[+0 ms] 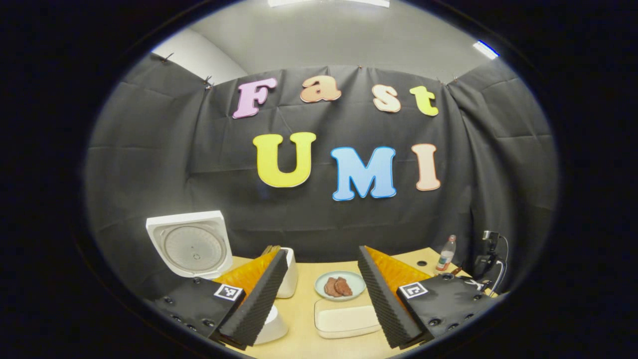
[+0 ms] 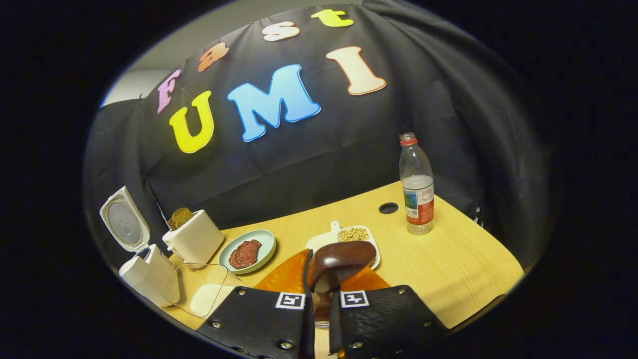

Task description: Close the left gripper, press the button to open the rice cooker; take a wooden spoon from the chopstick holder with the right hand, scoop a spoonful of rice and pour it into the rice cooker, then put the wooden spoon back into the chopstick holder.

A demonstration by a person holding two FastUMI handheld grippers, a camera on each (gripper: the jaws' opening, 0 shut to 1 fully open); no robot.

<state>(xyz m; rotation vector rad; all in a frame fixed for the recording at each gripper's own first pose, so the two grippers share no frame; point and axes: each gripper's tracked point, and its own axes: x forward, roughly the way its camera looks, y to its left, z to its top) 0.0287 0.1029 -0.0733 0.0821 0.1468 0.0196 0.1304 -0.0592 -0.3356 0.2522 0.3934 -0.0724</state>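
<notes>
The white rice cooker (image 2: 149, 279) stands at the far left of the table with its lid (image 2: 124, 224) raised. In the left gripper view the raised lid (image 1: 192, 244) is just beyond my left finger. My left gripper (image 1: 323, 252) is open and holds nothing. The white chopstick holder (image 2: 194, 237) stands beside the cooker, and it is also seen past the left finger (image 1: 289, 274). My right gripper (image 2: 321, 284) is shut on the handle of the dark wooden spoon (image 2: 341, 259). The spoon's bowl hangs over the near edge of a white handled dish of pale grains (image 2: 355, 234). What the spoon holds is hidden.
A pale green plate with brown food (image 2: 247, 252) lies between holder and dish, also seen between the left fingers (image 1: 340, 285). A clear tray (image 2: 202, 291) sits in front of the cooker. A water bottle (image 2: 417, 184) stands at the back right, near a round hole (image 2: 388, 208) in the wooden tabletop.
</notes>
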